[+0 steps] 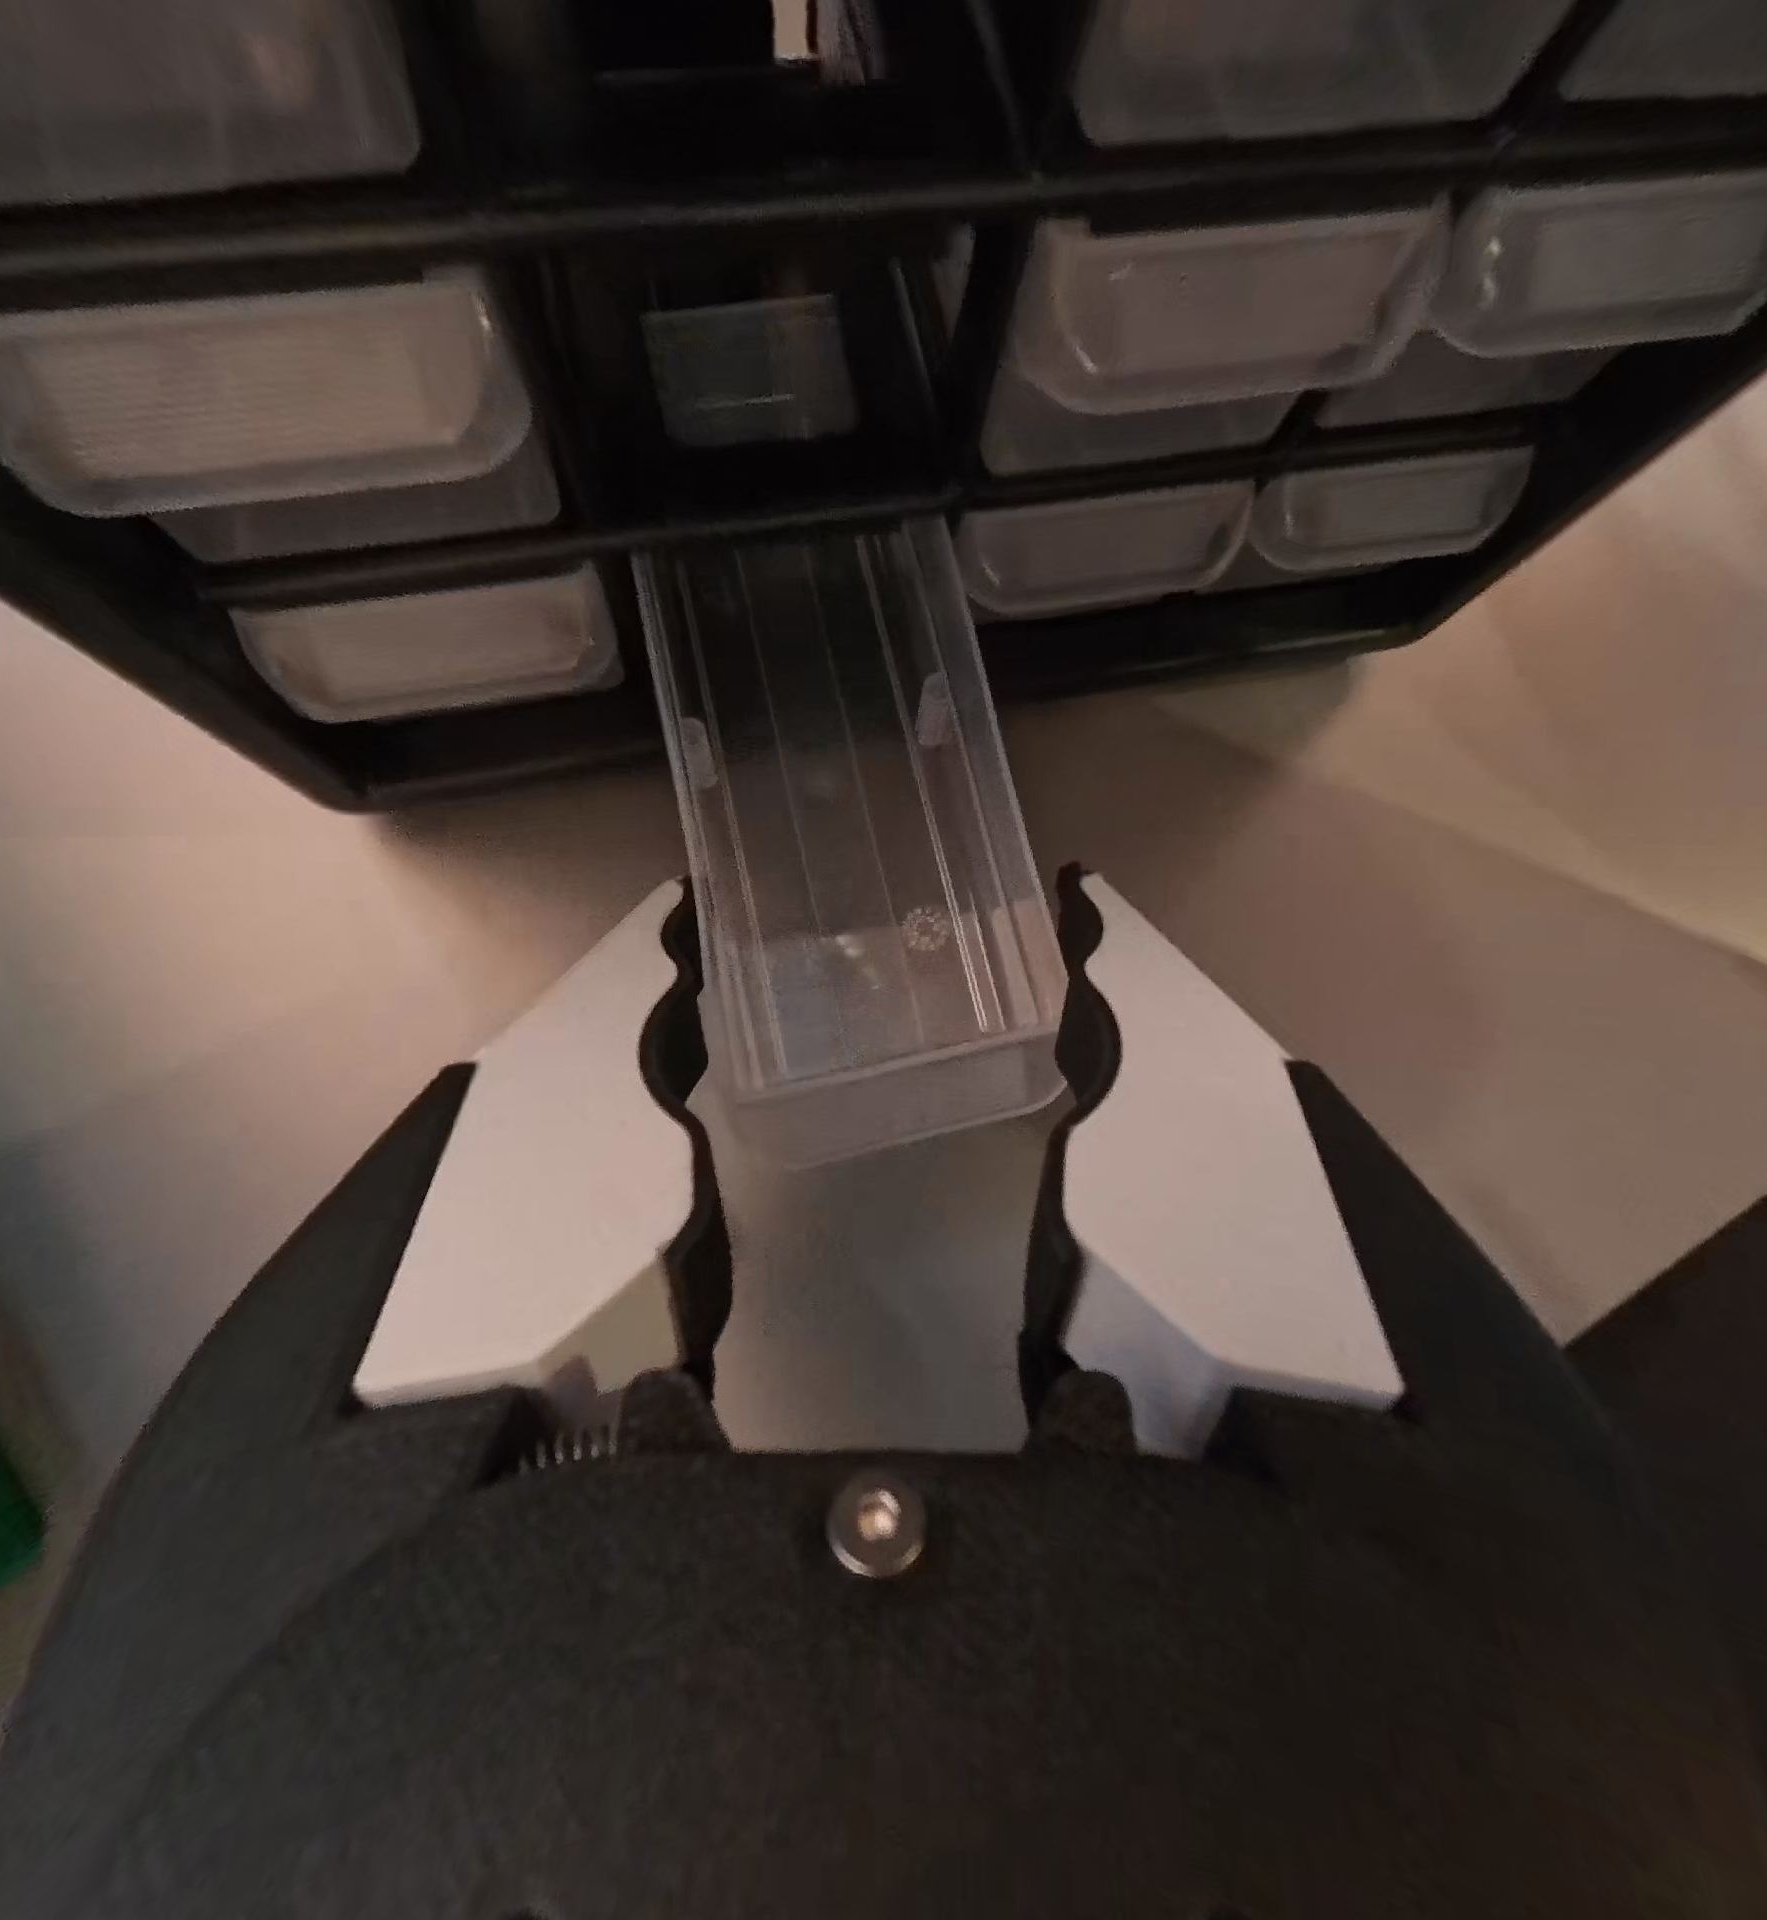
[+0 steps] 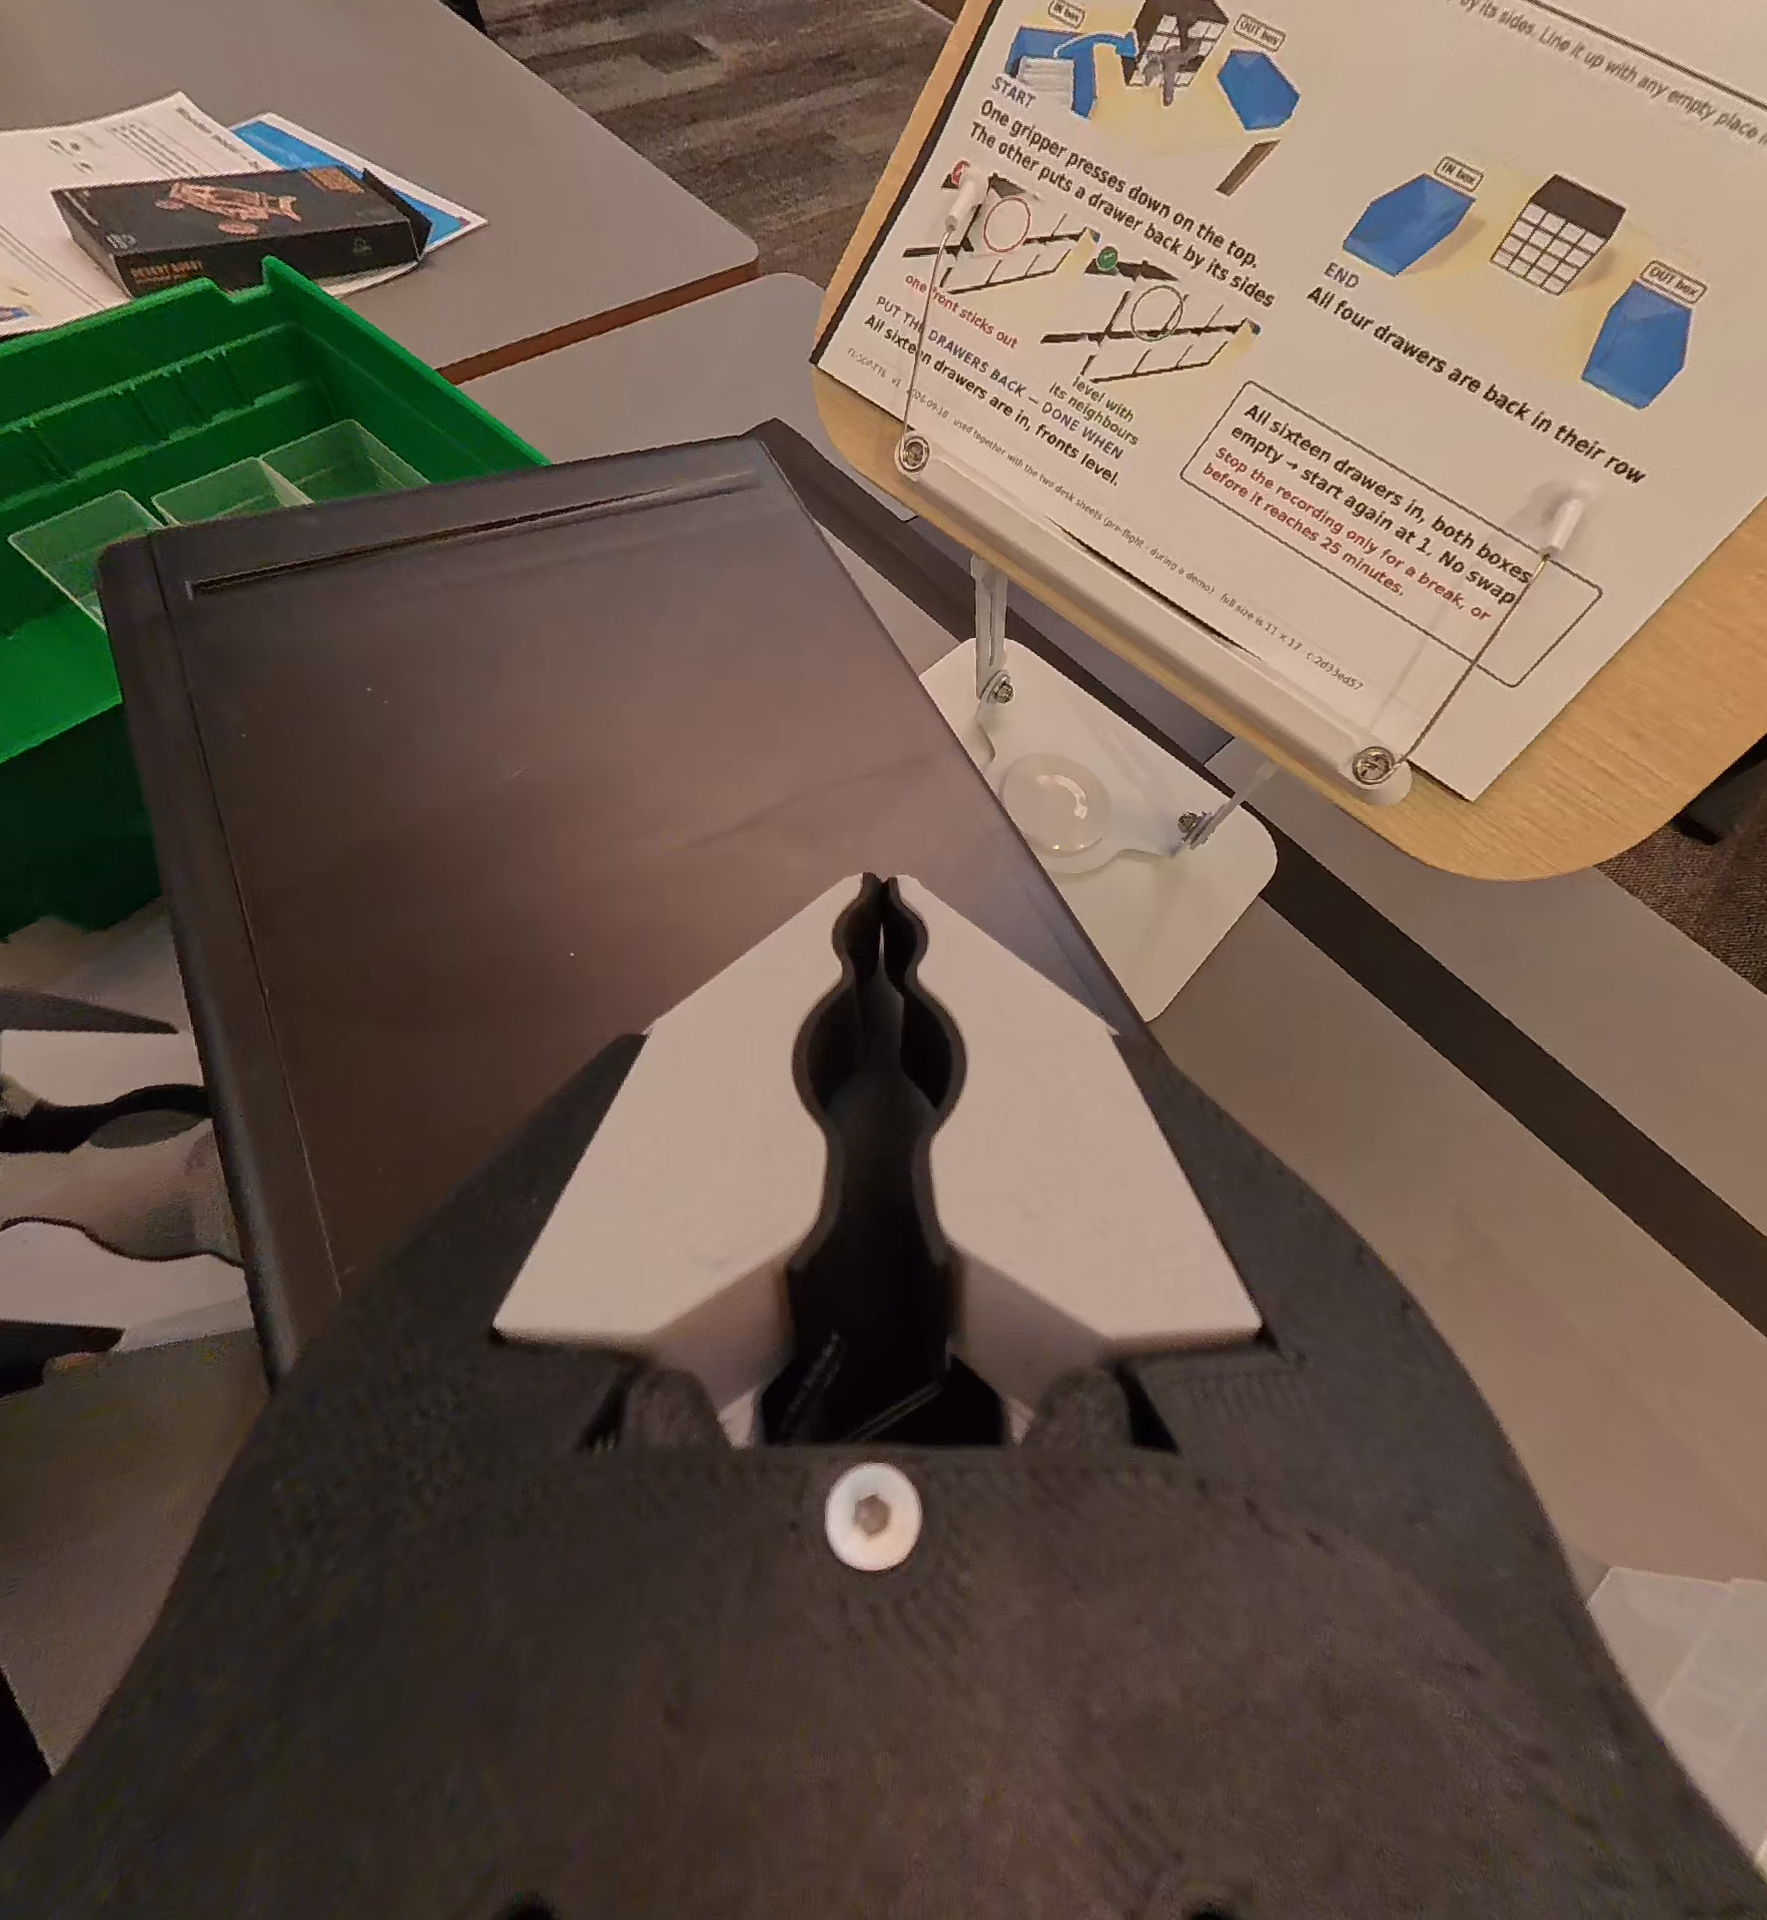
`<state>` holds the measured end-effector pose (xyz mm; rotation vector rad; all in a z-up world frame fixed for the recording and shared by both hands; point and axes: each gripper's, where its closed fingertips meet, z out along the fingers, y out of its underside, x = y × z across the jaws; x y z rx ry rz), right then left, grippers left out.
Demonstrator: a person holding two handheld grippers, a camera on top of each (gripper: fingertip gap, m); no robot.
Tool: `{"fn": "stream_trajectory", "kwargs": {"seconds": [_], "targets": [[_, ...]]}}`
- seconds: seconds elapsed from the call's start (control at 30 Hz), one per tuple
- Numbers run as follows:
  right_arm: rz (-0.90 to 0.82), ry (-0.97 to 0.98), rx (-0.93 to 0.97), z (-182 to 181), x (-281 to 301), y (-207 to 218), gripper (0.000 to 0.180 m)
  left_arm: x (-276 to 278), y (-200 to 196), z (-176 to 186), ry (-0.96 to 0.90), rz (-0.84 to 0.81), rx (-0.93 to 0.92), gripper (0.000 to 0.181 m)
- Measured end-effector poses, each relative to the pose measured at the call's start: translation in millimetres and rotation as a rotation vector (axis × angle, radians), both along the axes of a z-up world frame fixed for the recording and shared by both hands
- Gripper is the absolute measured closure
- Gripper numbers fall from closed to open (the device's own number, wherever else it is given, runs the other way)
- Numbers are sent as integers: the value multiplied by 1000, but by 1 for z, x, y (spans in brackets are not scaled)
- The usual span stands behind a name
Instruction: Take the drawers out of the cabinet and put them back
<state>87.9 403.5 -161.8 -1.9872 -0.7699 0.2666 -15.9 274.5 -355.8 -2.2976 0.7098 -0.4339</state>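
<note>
In the left wrist view a black cabinet [image 1: 775, 208] of small clear drawers stands on the table. My left gripper [image 1: 874, 904] is shut on a clear drawer [image 1: 848, 862] by its two sides. The drawer's far end sits in a bottom-row slot and most of it sticks out. The slots above it look open. In the right wrist view my right gripper [image 2: 881, 885] is shut and empty, its tips over the cabinet's flat black top [image 2: 546, 748]. The left gripper [image 2: 48, 1174] shows at the left edge there.
A green bin [image 2: 58, 748] holding several clear drawers stands left of the cabinet. A wooden stand with an instruction sheet [image 2: 1378, 416] is to the right on a white base [image 2: 1118, 831]. A black box [image 2: 235, 223] lies on papers on the far table.
</note>
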Motion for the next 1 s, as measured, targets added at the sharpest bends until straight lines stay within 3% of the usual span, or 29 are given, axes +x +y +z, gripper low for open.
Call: {"fn": "stream_trajectory", "kwargs": {"seconds": [0.13,0.23,0.33,0.53,0.83,1.0], "targets": [[5,-3,-6,0,0,0,180,6,-1,9,-56,-87,25,104],[11,-3,-6,0,-1,0,180,-16,-11,15,80,-174,99,99],[12,-1,-2,0,-1,0,180,-35,-20,8,153,-227,50,107],[11,-4,11,1,-1,-1,180,-28,12,11,143,-165,136,137],[2,-11,19,1,0,0,180,-22,62,-6,75,107,84,120],[-3,-11,27,1,0,0,180,-24,69,-8,13,190,62,98]]}}
